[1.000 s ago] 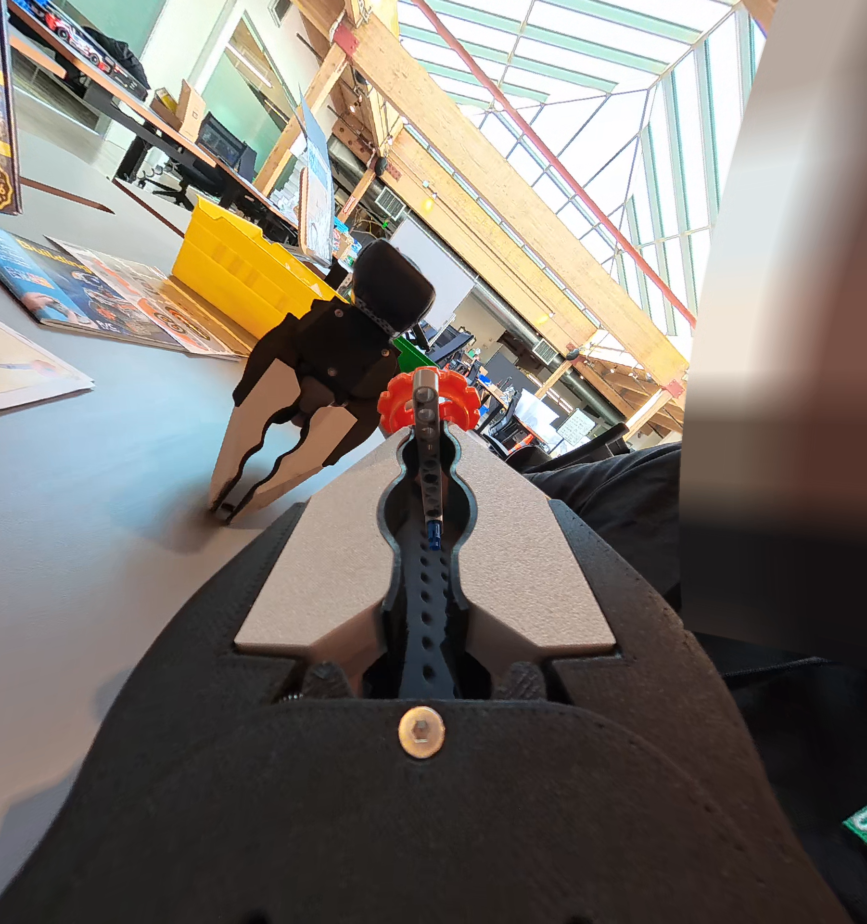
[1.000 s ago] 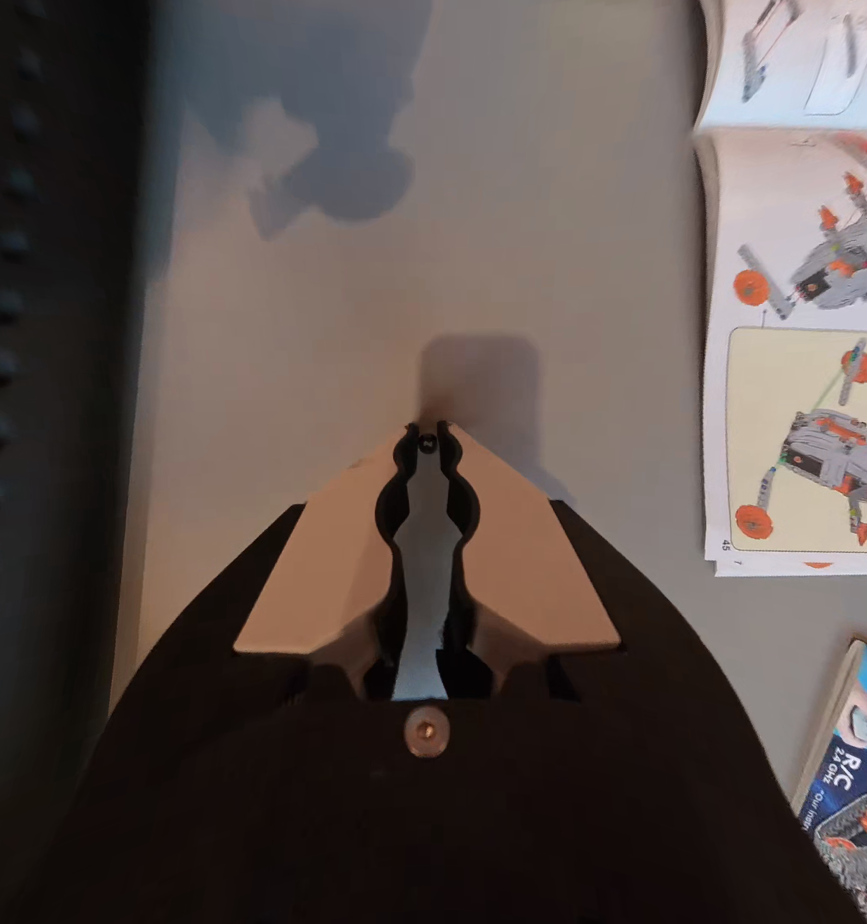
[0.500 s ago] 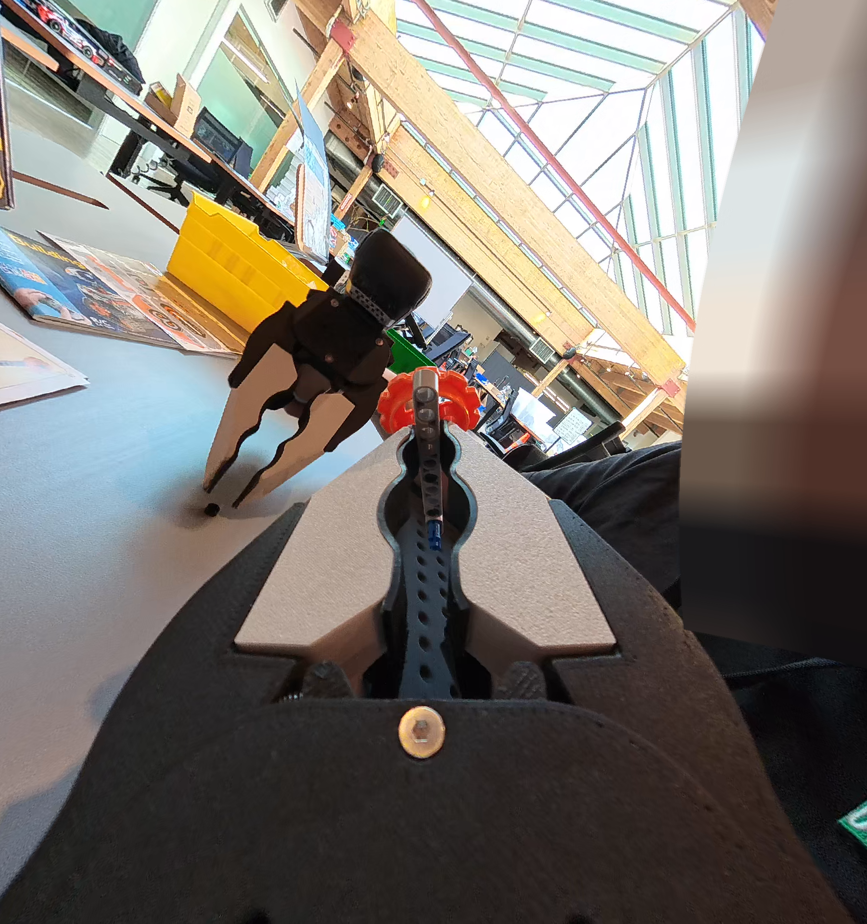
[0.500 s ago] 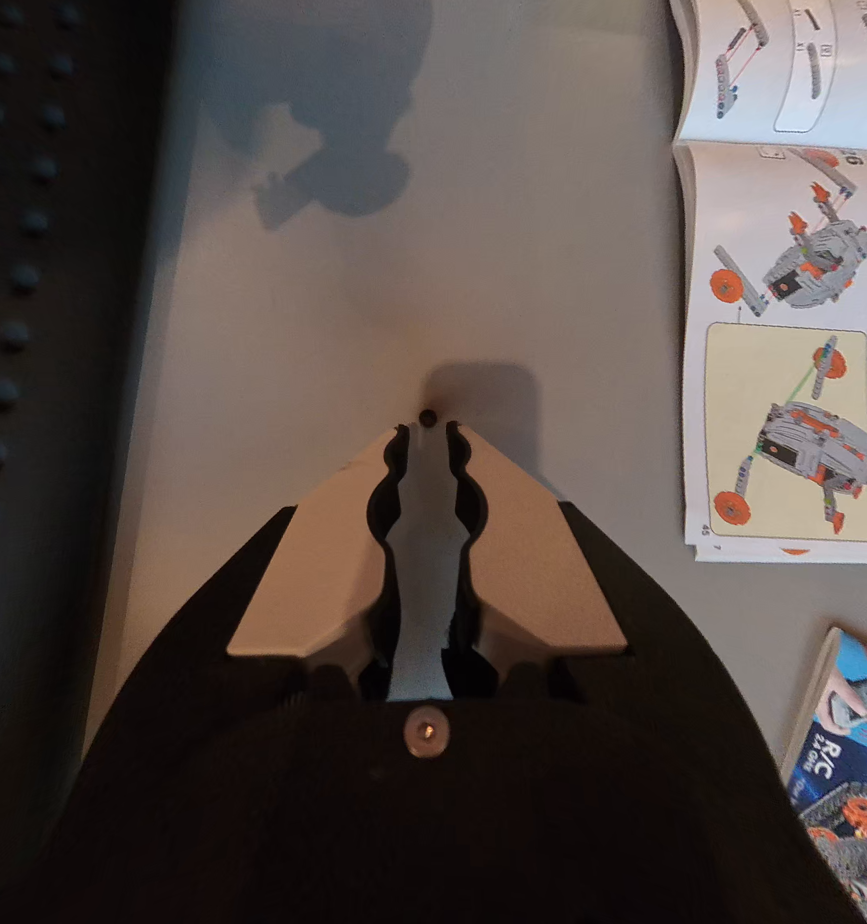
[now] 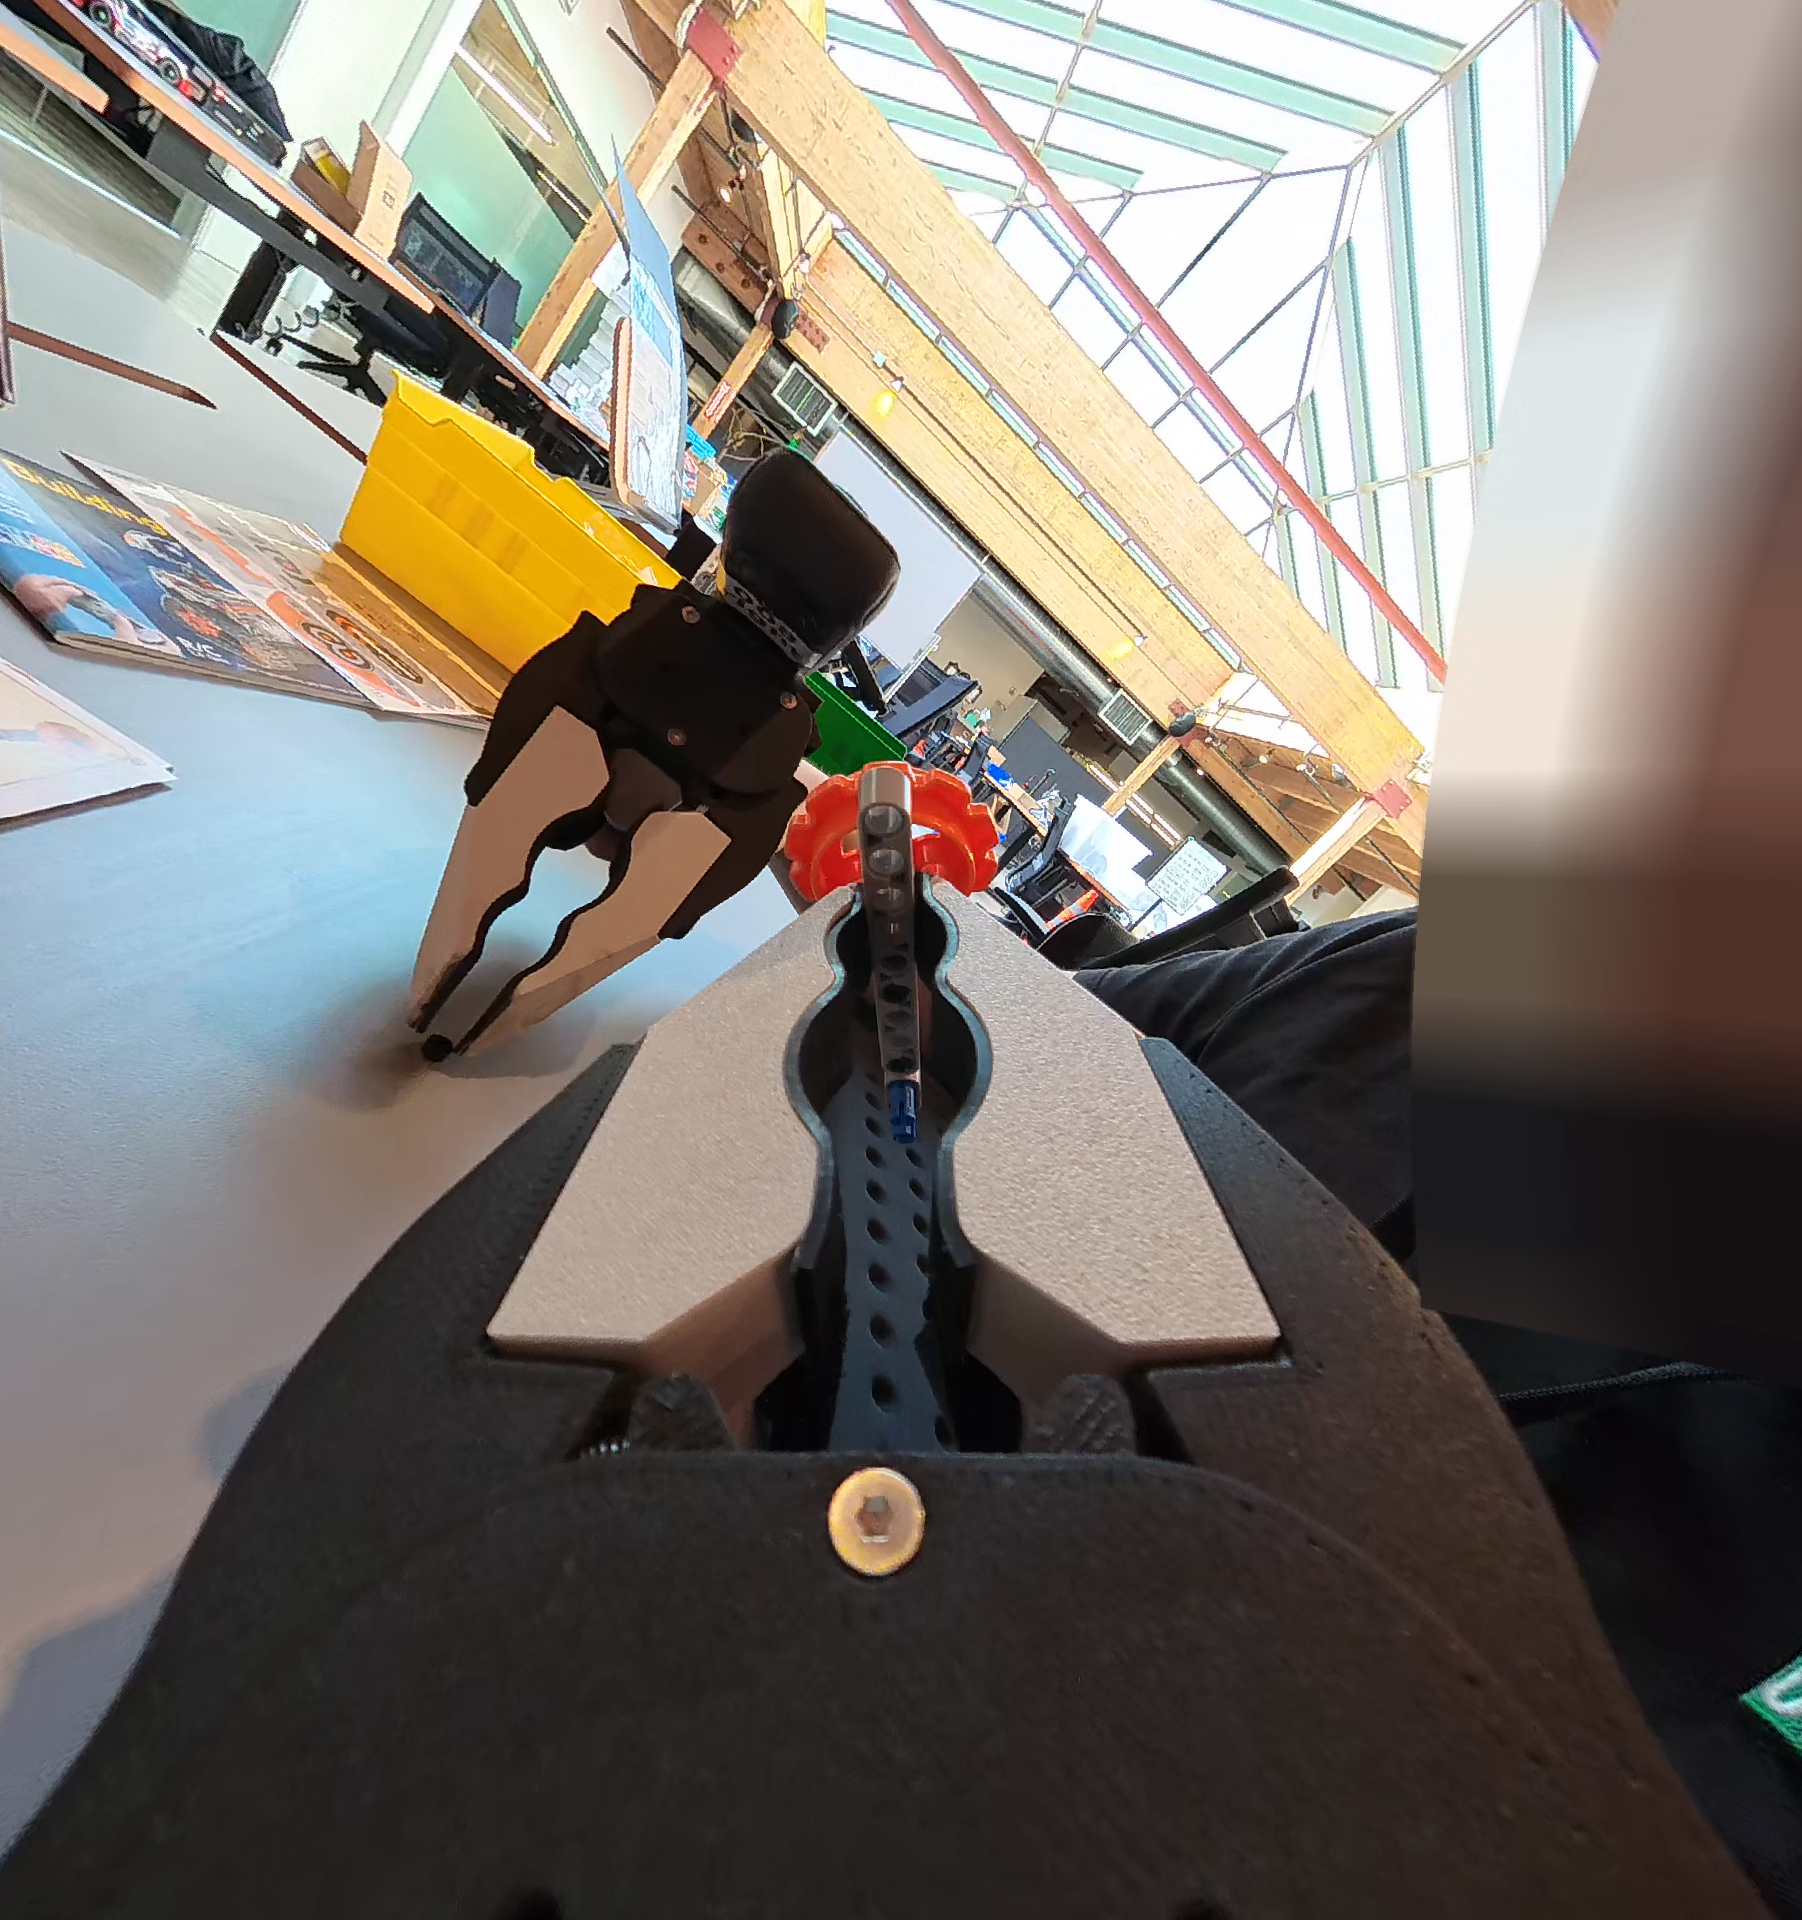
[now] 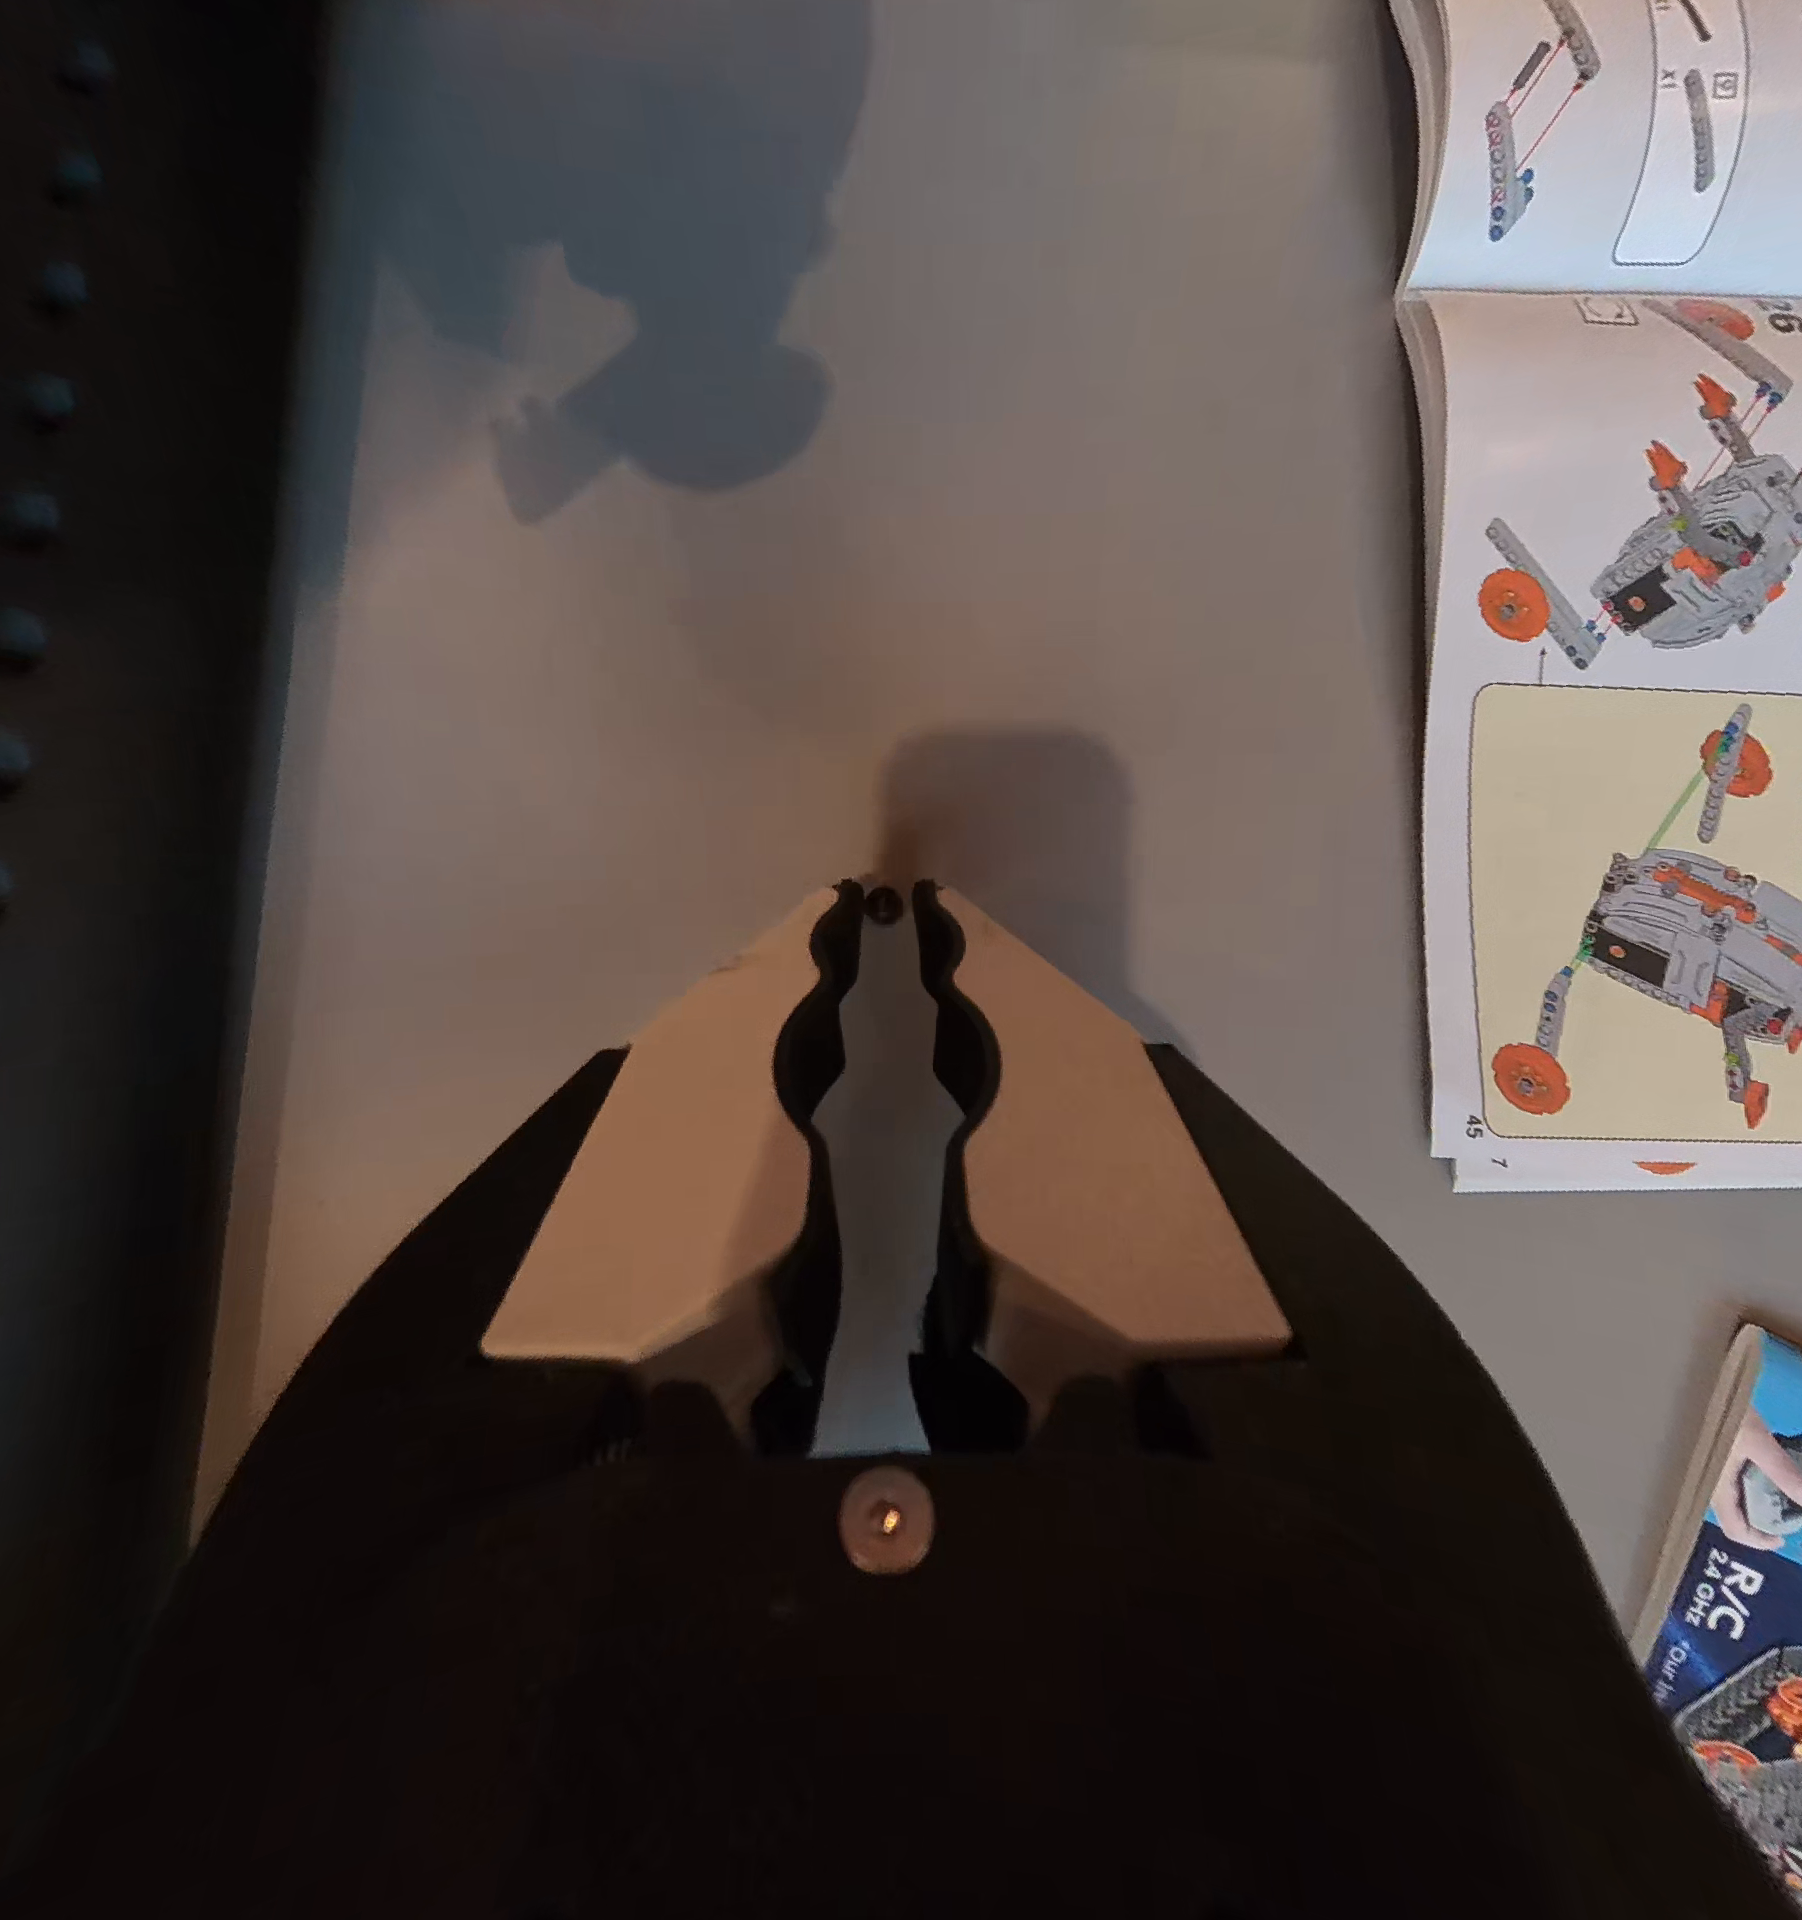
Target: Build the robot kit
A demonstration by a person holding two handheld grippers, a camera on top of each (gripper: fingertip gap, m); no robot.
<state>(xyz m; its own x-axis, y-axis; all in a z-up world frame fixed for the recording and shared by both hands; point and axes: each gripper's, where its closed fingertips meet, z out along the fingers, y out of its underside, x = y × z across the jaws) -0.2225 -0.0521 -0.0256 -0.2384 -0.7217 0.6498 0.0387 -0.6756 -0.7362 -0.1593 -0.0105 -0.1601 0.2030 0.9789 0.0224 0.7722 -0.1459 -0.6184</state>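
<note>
left gripper (image 5: 892, 914) is clamped on a grey perforated beam (image 5: 892, 935) carrying an orange gear (image 5: 889, 844). right gripper (image 6: 886, 902), jaws slightly parted, straddles a tiny black pin (image 6: 884, 904); light, rigid, likely slippery.

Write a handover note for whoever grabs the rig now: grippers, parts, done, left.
Left gripper: shut on a grey beam with an orange gear at its far end and a blue pin at the near end, held up off the table.
Right gripper: open, tips down at the table, a small black pin lying between them, not gripped.
Nearby: open manual, box, yellow bin.
Done: beam and gear joined.
Left: black pin is not yet picked up.
</note>
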